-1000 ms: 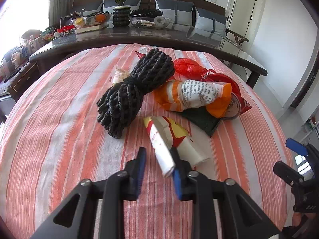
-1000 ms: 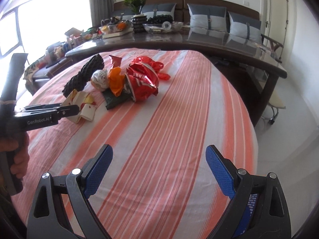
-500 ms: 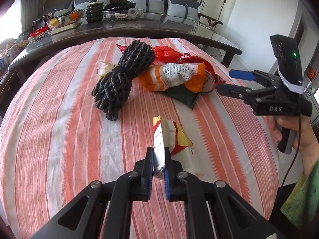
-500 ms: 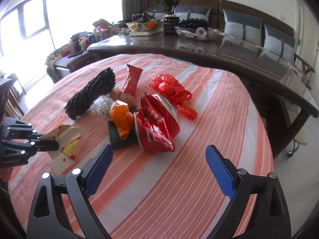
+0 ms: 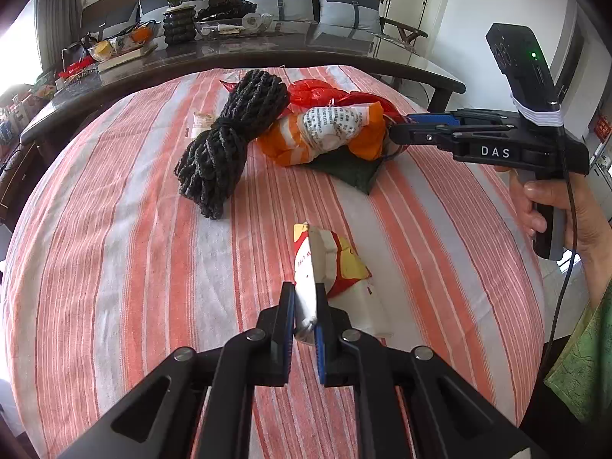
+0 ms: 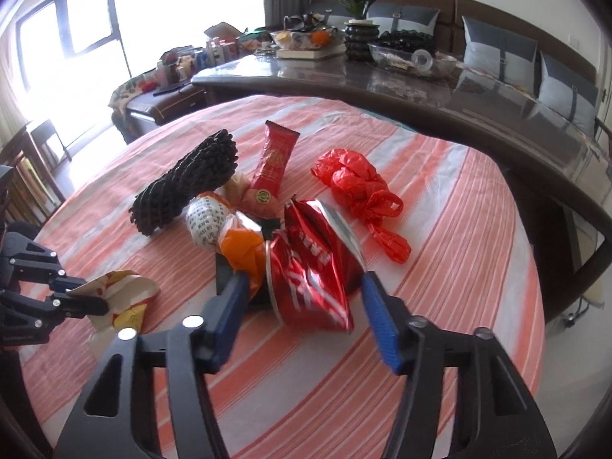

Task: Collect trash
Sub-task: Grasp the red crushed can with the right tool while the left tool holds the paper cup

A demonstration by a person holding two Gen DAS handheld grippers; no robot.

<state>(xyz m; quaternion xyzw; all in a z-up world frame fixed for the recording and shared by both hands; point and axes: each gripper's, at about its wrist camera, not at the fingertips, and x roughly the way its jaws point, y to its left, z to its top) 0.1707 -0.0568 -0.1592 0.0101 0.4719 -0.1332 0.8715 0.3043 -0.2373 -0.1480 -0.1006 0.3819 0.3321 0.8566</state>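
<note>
My left gripper (image 5: 304, 298) is shut on the end of a white, yellow and red paper wrapper (image 5: 329, 264), which rests low over the striped cloth. From the right wrist view the left gripper (image 6: 76, 294) and the wrapper (image 6: 122, 294) sit at the left edge. My right gripper (image 6: 304, 287) reaches into the trash pile, its jaws closing with a red foil snack bag (image 6: 310, 264) between them; the pads do not press on it. In the left wrist view the right gripper (image 5: 405, 126) points at the pile from the right.
The pile also holds a black foam net (image 6: 183, 183), an orange and white plastic bag (image 6: 214, 222), a red sachet (image 6: 273, 164) and a knotted red plastic bag (image 6: 355, 187). A dark glossy table (image 5: 267, 49) with a plant pot (image 5: 178, 23) stands behind.
The left gripper shut on the paper wrapper. The right gripper swung in from the table's right side to the pile, and its jaws narrowed around the red foil bag.
</note>
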